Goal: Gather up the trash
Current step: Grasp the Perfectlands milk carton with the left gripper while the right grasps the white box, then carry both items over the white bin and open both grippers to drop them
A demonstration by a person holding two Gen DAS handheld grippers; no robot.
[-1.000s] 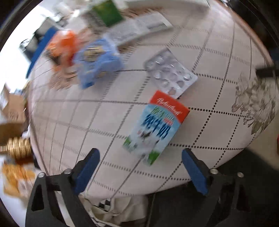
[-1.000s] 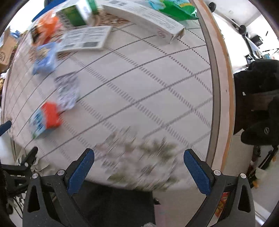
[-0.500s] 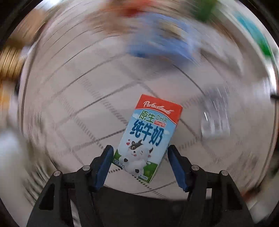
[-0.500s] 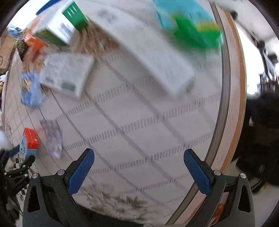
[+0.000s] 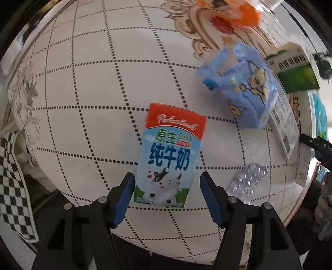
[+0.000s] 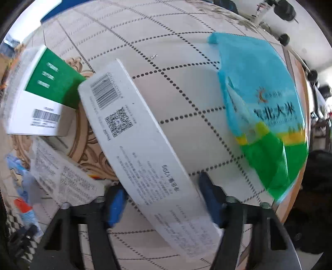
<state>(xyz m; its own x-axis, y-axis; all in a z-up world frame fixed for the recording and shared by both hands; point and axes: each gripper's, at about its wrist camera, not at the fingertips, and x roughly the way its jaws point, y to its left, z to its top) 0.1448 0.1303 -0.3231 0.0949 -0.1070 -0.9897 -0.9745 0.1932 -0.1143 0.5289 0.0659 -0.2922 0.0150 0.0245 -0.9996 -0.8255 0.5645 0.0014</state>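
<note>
A small milk carton (image 5: 170, 153) with a red top and a cartoon cow lies flat on the round table (image 5: 87, 87). My left gripper (image 5: 166, 187) is open, its blue pads on either side of the carton's lower end with small gaps. In the right wrist view a long white box (image 6: 145, 149) with a barcode lies across the table. My right gripper (image 6: 161, 197) is open, with its jaws straddling the box's near part. The milk carton also shows small at the far left of the right wrist view (image 6: 26, 211).
A blue snack pouch (image 5: 242, 83), an empty blister pack (image 5: 247, 180), a green-and-white box (image 5: 294, 70) and an orange wrapper (image 5: 234, 10) lie around the carton. A blue-green rice bag (image 6: 263, 108), a green box (image 6: 43, 93) and a leaflet (image 6: 62, 174) flank the white box.
My left gripper has closed in around the milk carton and narrowed its jaws. My right gripper has swung across the table to the long white box and narrowed around it.
</note>
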